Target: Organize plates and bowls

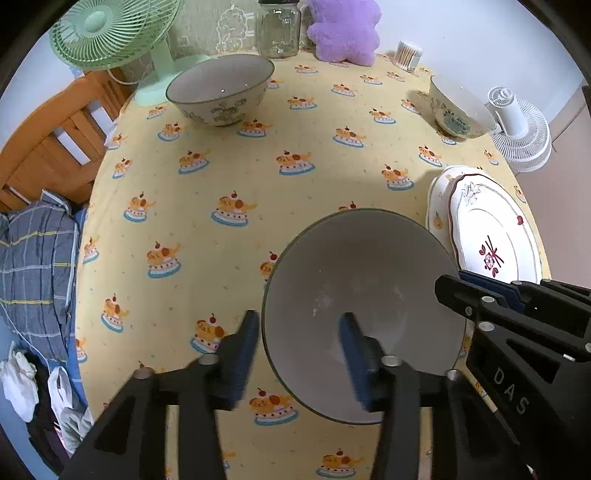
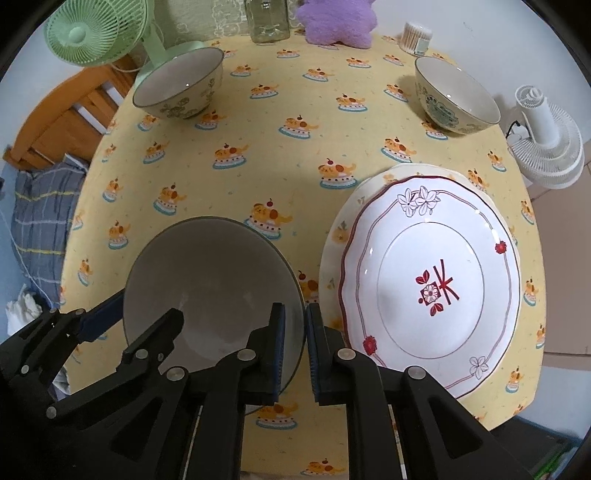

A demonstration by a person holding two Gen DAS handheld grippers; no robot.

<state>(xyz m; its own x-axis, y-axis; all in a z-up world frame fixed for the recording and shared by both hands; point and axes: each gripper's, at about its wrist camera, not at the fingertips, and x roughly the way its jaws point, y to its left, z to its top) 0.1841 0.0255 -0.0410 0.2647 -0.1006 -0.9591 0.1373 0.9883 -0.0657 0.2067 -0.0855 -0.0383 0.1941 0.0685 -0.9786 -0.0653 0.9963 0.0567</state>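
The near bowl [image 1: 364, 295], beside the plates [image 2: 436, 280], is empty; left gripper [image 1: 299, 354] straddles its rim loosely, right gripper [image 2: 295, 354] pinches its rim.

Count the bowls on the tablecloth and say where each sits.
3: near bowl between the grippers, left of the stacked plates; far-left bowl by the green fan; far-right bowl near the white fan.

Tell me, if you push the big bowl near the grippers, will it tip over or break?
The big bowl looks like glazed ceramic, so it is probably stiff, a bit heavy, and could chip if dropped. Its sides flare wide above what seems a narrower base, so a push on the rim might rock it. The glossy surface may be slippery for the pads, while the tablecloth probably slows any sliding.
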